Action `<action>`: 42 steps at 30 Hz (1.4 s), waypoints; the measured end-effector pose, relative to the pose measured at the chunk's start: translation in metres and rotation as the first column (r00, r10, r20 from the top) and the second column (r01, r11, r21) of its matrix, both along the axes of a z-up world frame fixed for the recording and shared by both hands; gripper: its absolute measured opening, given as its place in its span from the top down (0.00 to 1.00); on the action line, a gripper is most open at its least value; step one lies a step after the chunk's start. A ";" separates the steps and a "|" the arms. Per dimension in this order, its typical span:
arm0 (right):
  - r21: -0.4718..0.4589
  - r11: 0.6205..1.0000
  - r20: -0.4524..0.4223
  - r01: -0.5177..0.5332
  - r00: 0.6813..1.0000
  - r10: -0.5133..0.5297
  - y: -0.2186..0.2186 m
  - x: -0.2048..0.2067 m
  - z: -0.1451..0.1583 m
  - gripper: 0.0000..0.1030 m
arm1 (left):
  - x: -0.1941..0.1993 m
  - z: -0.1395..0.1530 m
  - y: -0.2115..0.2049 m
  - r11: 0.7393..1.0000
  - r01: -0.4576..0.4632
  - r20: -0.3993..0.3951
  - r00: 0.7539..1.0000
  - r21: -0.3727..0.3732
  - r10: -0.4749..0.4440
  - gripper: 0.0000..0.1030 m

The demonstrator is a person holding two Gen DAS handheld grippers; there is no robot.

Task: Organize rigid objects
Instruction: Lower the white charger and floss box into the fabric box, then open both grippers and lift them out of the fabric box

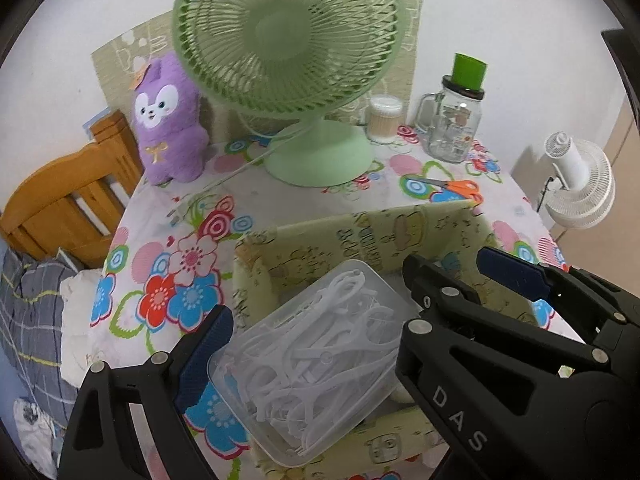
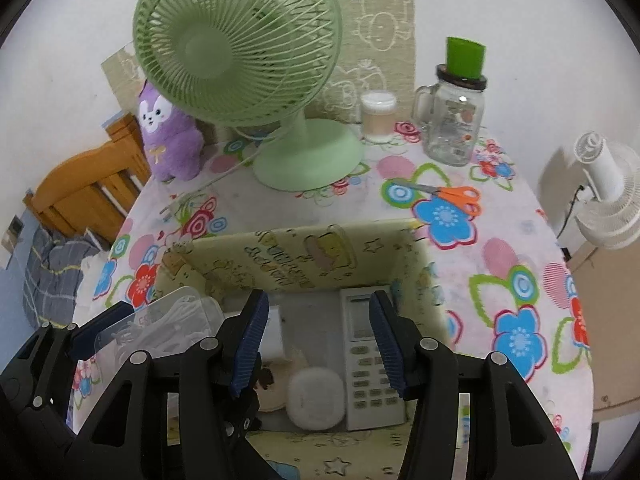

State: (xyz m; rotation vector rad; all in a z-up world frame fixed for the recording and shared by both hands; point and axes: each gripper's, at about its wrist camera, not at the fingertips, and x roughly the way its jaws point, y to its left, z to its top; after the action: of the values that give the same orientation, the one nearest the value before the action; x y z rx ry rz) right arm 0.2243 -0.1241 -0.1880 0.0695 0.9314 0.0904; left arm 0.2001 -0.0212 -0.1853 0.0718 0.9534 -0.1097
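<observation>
While the clear plastic box (image 1: 316,364) of white clips sits tilted over the near left corner of the yellow patterned bin (image 1: 352,236), the left gripper (image 1: 308,360) is clamped on it, one blue pad at each side, jaws wide because the box is wide. The right gripper (image 2: 316,350) hangs over the bin's interior with its jaws partly apart and nothing between its pads; whether they touch anything cannot be told. Below it, on the bin floor, a white remote control (image 2: 366,360) lies flat, with a round white object (image 2: 316,402) just beside it.

The bin stands on a table under a floral cloth (image 2: 500,272). Behind it are orange-handled scissors (image 2: 448,196), a green desk fan (image 2: 240,52), a purple plush toy (image 1: 168,120), a cotton-swab tub (image 2: 378,116) and a glass jar (image 2: 454,120) carrying a green cup (image 2: 466,58).
</observation>
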 end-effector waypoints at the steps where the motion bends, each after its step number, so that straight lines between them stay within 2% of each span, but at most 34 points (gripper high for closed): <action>1: -0.009 1.000 0.003 0.011 1.000 -0.011 -0.002 0.000 0.001 0.38 | 0.001 0.001 -0.003 1.000 0.008 0.001 1.000 0.000 -0.008 0.09; 4: -0.033 0.997 0.017 0.066 0.998 -0.066 -0.013 0.001 0.004 0.29 | 0.007 0.001 -0.010 0.999 0.040 0.012 0.999 -0.011 -0.040 0.09; 10: -0.017 0.995 -0.025 0.094 0.995 -0.094 -0.025 0.005 -0.002 0.23 | 0.022 -0.010 -0.016 0.998 0.056 -0.017 0.998 -0.009 -0.056 0.09; 15: -0.026 0.994 -0.039 0.106 0.994 -0.107 -0.027 0.005 -0.005 0.23 | 0.023 -0.015 -0.018 0.998 0.069 -0.038 0.997 -0.017 -0.069 0.08; 19: -0.024 0.994 -0.036 0.105 0.994 -0.106 -0.027 0.004 -0.004 0.23 | 0.022 -0.013 -0.018 0.998 0.056 -0.025 0.998 -0.006 -0.056 0.01; 29: -0.012 0.997 -0.024 0.078 0.997 -0.079 -0.020 -0.006 0.008 0.23 | 0.012 -0.002 -0.011 0.999 0.043 -0.023 0.999 0.001 -0.043 0.00; 42: -0.005 0.998 0.020 0.061 0.998 -0.061 -0.018 -0.035 0.028 0.22 | -0.017 0.020 -0.010 0.999 0.034 0.021 0.999 0.007 -0.034 0.00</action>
State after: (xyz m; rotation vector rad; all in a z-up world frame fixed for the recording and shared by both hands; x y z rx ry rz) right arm 0.1889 -0.1424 -0.1597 0.0920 0.9086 0.0321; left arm 0.1827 -0.0309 -0.1655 0.0948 0.9316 -0.1370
